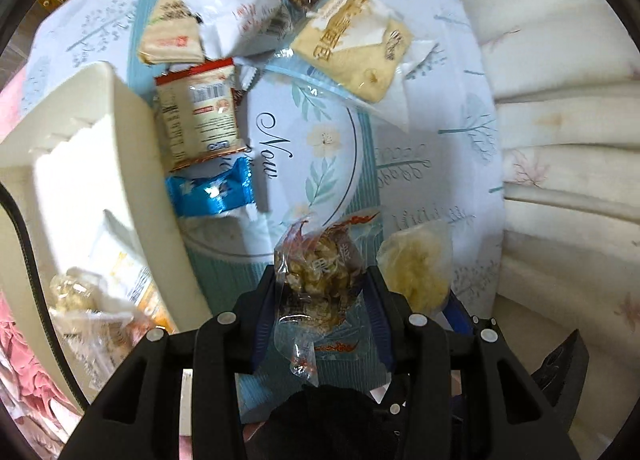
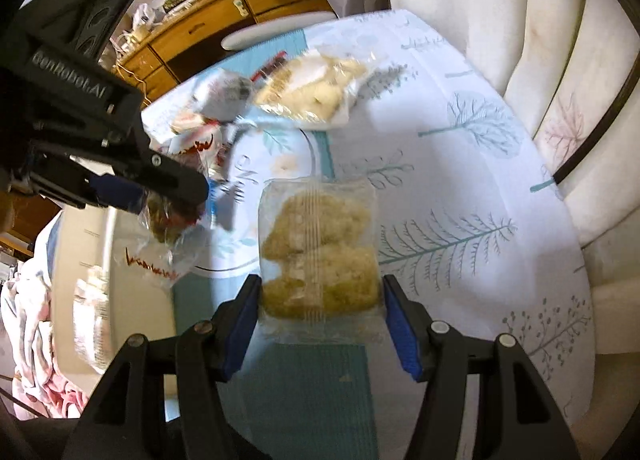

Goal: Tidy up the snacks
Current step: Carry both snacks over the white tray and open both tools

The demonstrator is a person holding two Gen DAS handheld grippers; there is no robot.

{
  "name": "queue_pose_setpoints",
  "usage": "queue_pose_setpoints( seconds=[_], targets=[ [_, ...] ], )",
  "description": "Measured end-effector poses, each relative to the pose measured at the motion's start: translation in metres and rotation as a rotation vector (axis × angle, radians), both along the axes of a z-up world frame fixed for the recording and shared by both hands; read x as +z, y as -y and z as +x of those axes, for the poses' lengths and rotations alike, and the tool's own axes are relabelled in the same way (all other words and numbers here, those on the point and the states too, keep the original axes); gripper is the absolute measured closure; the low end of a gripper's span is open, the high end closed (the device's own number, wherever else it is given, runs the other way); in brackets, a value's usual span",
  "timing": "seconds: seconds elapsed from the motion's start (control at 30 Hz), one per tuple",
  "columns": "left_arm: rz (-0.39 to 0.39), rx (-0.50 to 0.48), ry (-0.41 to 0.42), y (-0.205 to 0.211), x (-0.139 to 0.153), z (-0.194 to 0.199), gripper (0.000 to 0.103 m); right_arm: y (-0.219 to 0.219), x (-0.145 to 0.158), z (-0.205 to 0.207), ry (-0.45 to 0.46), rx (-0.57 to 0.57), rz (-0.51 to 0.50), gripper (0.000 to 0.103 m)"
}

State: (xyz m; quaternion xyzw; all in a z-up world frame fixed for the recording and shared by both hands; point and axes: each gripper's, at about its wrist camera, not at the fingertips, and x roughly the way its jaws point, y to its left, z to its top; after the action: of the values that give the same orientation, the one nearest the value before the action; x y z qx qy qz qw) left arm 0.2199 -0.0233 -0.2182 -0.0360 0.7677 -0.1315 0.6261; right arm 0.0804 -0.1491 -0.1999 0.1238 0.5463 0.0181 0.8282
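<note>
Left gripper (image 1: 323, 302): closed on a clear nut-snack packet (image 1: 318, 280), fingers pressed to both its sides; packet lifted above the teal placemat (image 1: 224, 260).
Right gripper (image 2: 320, 314): fingers set wide, blue pads at either side of a clear rice-cracker packet (image 2: 318, 252); firm grip or mere contact cannot be told.
Left wrist view only: white storage bin (image 1: 132, 163) at left with packets already inside; beside it a red-edged biscuit pack (image 1: 198, 115) and a blue foil wrapper (image 1: 212, 189); farther off a white pouch (image 1: 236, 15) and a beige cracker pack (image 1: 352, 39).
Right wrist view only: wooden cabinet (image 2: 208, 27) beyond the tabletop (image 2: 460, 163); left gripper seen from the side with its packet hanging beneath.
Both views: cream quilted cushion (image 1: 560, 99) along the right edge.
</note>
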Motion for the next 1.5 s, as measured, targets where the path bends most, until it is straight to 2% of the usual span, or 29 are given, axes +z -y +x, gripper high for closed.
queue_pose_setpoints(
  seconds=[0.2,0.57,0.8,1.0,1.33,1.37,1.4,1.47,1.5],
  targets=[
    [-0.069,0.047,0.116,-0.019,0.049,-0.009,0.062,-0.017,0.040,-0.007,0.086,0.047,0.002,0.043],
    [-0.187,0.197,0.267,-0.106,0.094,-0.045,0.062,-0.069,0.086,-0.023,0.205,0.168,0.004,0.043],
    [-0.180,0.276,0.329,-0.162,0.094,-0.070,0.062,-0.111,0.099,-0.036,0.252,0.253,0.015,0.043],
    [-0.160,0.328,0.381,-0.209,0.083,-0.096,0.062,-0.147,0.096,-0.046,0.247,0.326,0.032,0.043],
    [-0.144,0.424,0.387,-0.257,0.055,-0.127,0.062,-0.193,0.085,-0.057,0.206,0.443,0.063,0.042],
    [-0.136,0.435,0.382,-0.260,0.053,-0.128,0.059,-0.195,0.084,-0.057,0.198,0.444,0.067,0.042],
    [-0.135,0.443,0.379,-0.262,0.051,-0.129,0.049,-0.198,0.081,-0.056,0.182,0.446,0.072,0.039],
    [-0.152,0.460,0.387,-0.265,0.051,-0.131,0.036,-0.202,0.078,-0.054,0.157,0.442,0.077,0.029],
    [-0.155,0.463,0.393,-0.264,0.052,-0.132,0.032,-0.202,0.078,-0.054,0.156,0.434,0.079,0.025]
  ],
)
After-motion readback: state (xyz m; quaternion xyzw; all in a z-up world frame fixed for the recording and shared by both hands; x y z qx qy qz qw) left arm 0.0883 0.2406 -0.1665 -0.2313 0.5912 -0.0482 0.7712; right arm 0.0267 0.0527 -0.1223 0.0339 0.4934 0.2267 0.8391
